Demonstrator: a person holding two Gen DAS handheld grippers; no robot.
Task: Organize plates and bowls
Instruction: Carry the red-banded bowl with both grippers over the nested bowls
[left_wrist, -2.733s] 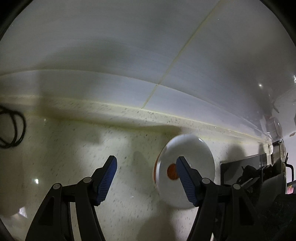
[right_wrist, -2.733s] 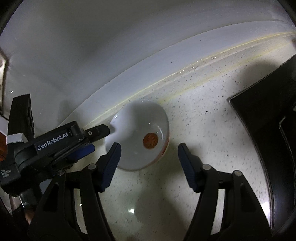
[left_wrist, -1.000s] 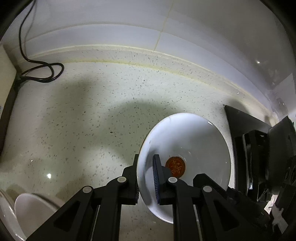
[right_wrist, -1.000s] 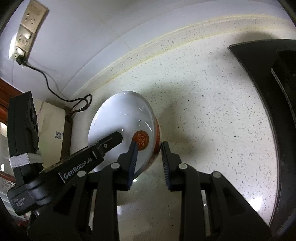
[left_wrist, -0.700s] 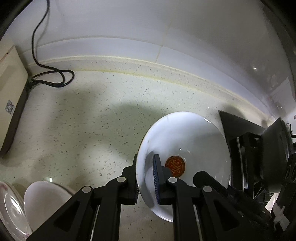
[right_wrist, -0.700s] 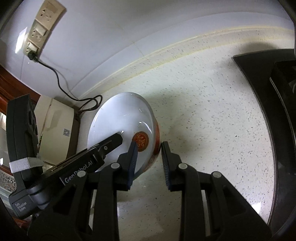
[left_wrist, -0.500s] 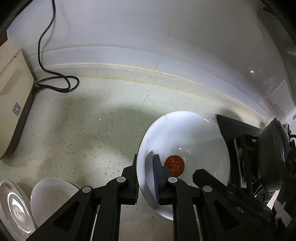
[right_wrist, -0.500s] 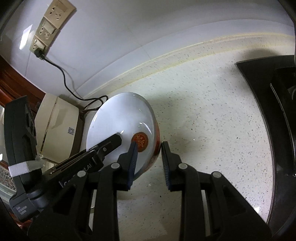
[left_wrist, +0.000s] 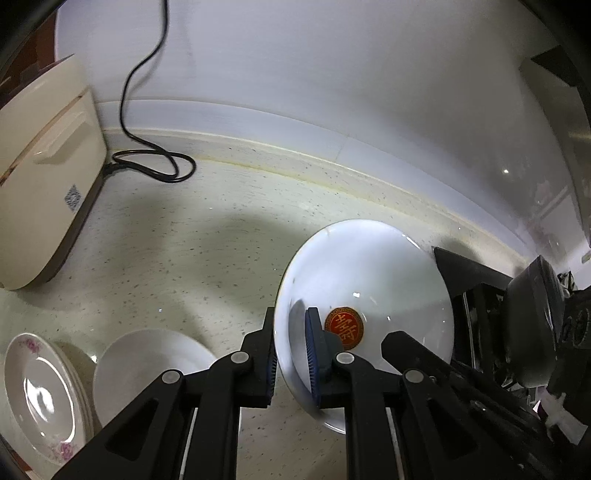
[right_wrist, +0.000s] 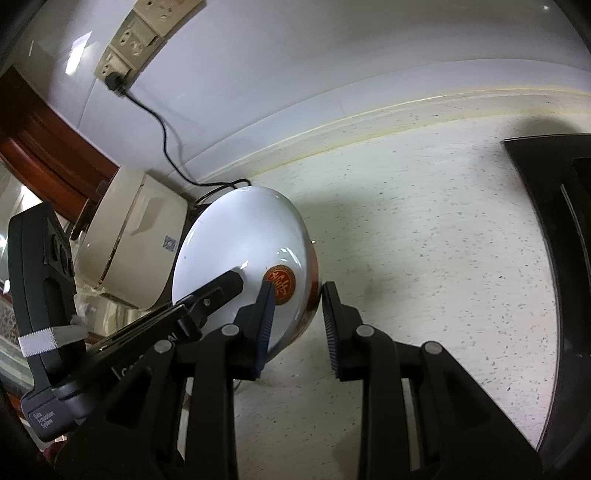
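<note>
A white bowl (left_wrist: 369, 280) with a red round emblem inside hangs tilted above the speckled counter (left_wrist: 184, 258), held from two sides. My left gripper (left_wrist: 290, 325) is shut on its near left rim, one blue pad inside and one outside. In the right wrist view the same bowl (right_wrist: 240, 240) shows an orange-red outer band. My right gripper (right_wrist: 295, 295) is shut on its right wall, with one pad inside by the emblem. The left gripper (right_wrist: 207, 295) reaches in from the lower left there.
A stack of flowered plates (left_wrist: 37, 387) and a plain white dish (left_wrist: 147, 362) lie at the lower left. A cream appliance (left_wrist: 40, 177) with a black cord (left_wrist: 155, 166) stands by the wall. A black stove (left_wrist: 480, 288) with a dark pot (left_wrist: 535, 321) borders the right.
Both grippers, open beside the bowl at first, have shut on it. Over the last second they rose with it, bringing the plates and the appliance into view.
</note>
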